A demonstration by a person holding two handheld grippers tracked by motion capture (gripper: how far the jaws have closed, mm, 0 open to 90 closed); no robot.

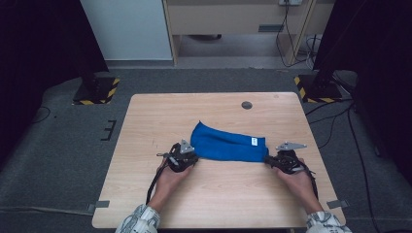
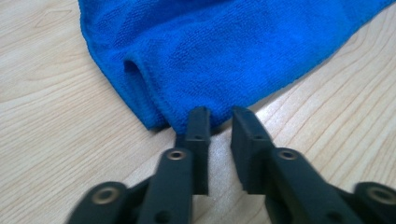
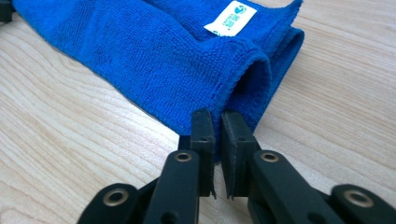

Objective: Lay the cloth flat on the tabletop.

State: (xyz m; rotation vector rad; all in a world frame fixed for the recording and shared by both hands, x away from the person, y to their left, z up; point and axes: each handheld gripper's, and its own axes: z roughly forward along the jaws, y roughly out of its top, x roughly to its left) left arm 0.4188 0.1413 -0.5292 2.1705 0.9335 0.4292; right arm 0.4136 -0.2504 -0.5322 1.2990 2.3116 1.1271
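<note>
Left claw (image 1: 190,158) and right claw (image 1: 270,160) are each pinched narrow on a near corner of the blue cloth (image 1: 227,144), which lies folded mid-desk (image 1: 160,116). Judged light, limp and non-slip; the hemmed corners give the best hold, as the middle would sag.

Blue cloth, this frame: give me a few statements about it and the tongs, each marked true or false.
1. The cloth lies folded on the table. True.
2. A white label sits on the cloth. True.
3. The right tongs stand wide open, clear of the cloth. False: their jaws are pinched on the cloth's near corner.
4. The left tongs hold a red cloth. False: the cloth is blue, and its edge sits between their narrow jaws.
5. The two tongs are at opposite ends of the cloth's near edge. True.
</note>
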